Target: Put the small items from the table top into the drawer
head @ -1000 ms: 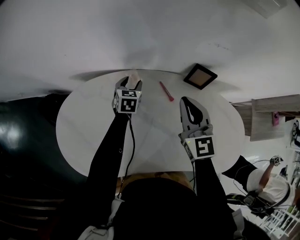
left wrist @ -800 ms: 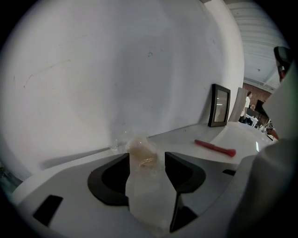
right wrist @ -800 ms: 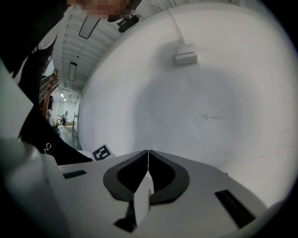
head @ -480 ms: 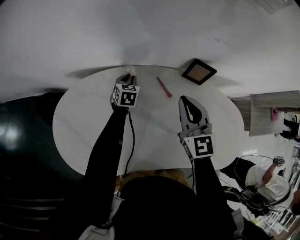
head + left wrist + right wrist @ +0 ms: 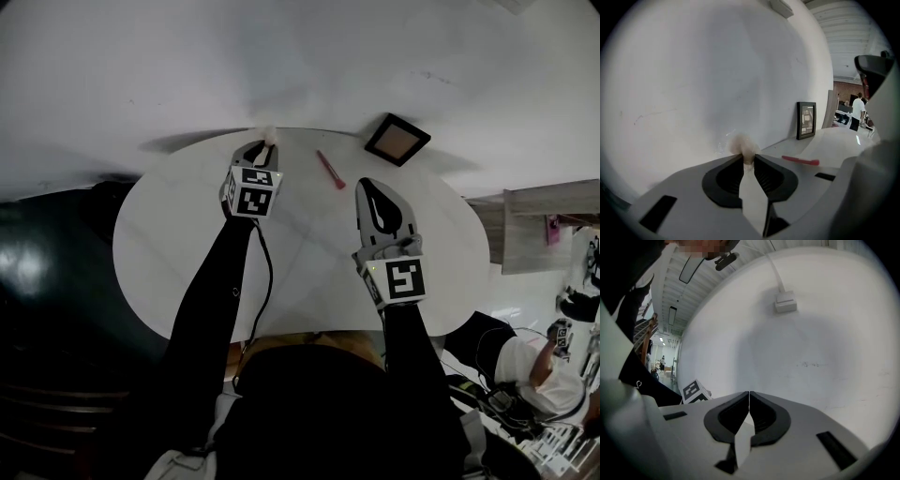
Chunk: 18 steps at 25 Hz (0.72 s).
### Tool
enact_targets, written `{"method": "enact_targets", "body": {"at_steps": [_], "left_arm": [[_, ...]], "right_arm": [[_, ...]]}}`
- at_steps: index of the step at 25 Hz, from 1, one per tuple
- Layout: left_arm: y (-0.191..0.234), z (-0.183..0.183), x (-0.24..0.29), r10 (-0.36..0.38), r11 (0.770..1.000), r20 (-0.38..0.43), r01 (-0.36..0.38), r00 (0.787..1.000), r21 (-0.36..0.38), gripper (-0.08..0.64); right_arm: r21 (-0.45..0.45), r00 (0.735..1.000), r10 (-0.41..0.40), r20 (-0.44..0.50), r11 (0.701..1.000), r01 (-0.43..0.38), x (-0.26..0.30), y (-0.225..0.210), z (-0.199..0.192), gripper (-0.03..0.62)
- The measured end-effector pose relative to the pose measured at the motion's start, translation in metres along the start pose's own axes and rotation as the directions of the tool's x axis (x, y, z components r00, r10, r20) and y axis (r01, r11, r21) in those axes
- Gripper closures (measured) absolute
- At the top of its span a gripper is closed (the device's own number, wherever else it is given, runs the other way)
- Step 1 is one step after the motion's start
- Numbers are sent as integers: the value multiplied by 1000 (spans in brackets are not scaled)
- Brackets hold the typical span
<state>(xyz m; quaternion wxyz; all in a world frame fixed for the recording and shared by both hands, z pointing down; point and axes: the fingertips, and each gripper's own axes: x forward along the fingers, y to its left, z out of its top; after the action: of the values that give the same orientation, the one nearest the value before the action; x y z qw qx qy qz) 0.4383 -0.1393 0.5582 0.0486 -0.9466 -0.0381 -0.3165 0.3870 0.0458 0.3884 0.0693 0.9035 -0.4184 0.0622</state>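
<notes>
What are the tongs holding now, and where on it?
Left tongs, just closed, pinch the small beige fluffy item by its lower end; right tongs shut, empty.

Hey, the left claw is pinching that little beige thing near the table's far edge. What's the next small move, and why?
Probably raise the left claw a bit, grip kept. Its jaws have just been closing and now pinch the beige fluffy item only at their tips, near the far edge of the table. A gentle lift should clear it from the table before any carry.

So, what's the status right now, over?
Left gripper just closed on beige fluffy item. Right gripper shut, empty. Red pen on table. Nothing in the way.
</notes>
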Motion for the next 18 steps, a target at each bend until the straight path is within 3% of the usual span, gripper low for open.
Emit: {"method": "enact_targets", "body": {"at_steps": [6,13,18], "left_arm": [[-18,37,-60,21,1000,106,-23,994,16,480],[-61,68,-139,-14,999,216,6,976,39,480],[-78,110,-192,-3,999,361,-15,933,47,480]], "right_arm": [[14,998,8,59,1000,-9,-6,-6,24,565],[-1,994,7,112,1000,-7,-29,-13,44,565],[-36,984,0,176,999,6,-36,-23,66,565]]}}
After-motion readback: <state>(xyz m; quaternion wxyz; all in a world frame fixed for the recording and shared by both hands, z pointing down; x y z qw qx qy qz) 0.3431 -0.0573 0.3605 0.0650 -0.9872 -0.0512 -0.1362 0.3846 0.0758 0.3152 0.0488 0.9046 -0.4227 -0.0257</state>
